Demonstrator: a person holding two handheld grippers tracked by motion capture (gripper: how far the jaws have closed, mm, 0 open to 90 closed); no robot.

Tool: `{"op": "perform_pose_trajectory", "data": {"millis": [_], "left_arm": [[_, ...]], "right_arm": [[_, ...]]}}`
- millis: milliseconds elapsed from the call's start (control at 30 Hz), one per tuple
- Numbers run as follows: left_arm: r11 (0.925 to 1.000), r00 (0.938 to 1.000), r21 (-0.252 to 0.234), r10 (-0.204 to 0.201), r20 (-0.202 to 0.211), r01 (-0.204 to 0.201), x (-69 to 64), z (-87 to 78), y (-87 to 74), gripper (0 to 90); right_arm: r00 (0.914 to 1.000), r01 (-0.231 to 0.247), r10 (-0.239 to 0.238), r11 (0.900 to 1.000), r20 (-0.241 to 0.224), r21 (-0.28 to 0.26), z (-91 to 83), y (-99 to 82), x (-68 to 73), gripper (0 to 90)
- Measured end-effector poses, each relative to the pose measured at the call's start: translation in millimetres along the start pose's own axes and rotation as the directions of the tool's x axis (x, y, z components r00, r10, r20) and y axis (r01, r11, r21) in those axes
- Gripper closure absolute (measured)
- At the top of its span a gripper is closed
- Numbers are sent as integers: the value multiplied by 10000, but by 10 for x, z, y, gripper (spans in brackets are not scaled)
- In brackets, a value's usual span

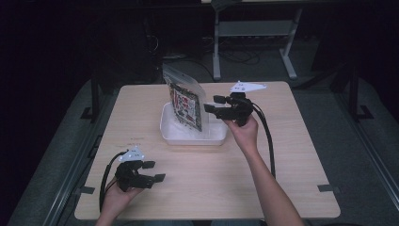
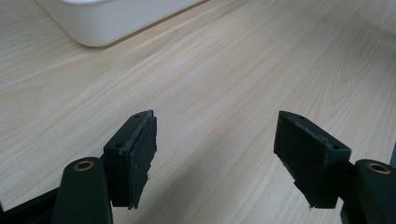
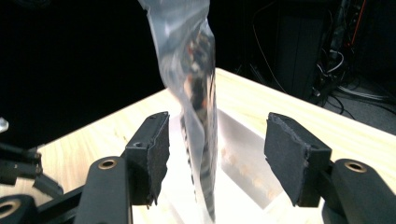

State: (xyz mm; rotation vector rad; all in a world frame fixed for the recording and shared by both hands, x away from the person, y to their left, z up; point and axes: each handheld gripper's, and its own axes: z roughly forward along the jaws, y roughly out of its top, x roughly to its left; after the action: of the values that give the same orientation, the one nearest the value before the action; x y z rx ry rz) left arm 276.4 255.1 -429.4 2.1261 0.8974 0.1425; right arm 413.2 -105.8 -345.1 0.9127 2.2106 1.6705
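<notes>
A clear plastic bag [image 1: 186, 101] with colourful printed contents stands upright in a white tray [image 1: 188, 137] at the table's middle. My right gripper [image 1: 212, 103] is open at the bag's right edge. In the right gripper view the bag [image 3: 196, 70] hangs between the two spread jaws of the right gripper [image 3: 215, 158], and neither pad touches it; the tray [image 3: 243, 154] lies below. My left gripper [image 1: 155, 171] rests open low over the table near its front left, nothing between its jaws [image 2: 215, 154]. The tray's corner [image 2: 107, 18] shows far ahead of it.
The wooden table [image 1: 282, 179] has bare surface in front of and to the right of the tray. A white desk frame [image 1: 254, 28] and cables stand on the dark floor behind the table. A black cable [image 1: 269, 136] trails from the right gripper.
</notes>
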Motion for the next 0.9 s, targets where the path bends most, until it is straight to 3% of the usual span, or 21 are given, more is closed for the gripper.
{"op": "perform_pose_trajectory", "data": {"millis": [567,900], "left_arm": [[9999,9999,119,126,-94,-125,-12,21,1,289],[9997,9998,154,165,-111,-163,-22,31,4,287]], "right_arm": [[9996,-268,266,9989,54,375,-375,-278,-50,366],[9988,-474,470,9985,149,287,-593,-400,-73,348]]}}
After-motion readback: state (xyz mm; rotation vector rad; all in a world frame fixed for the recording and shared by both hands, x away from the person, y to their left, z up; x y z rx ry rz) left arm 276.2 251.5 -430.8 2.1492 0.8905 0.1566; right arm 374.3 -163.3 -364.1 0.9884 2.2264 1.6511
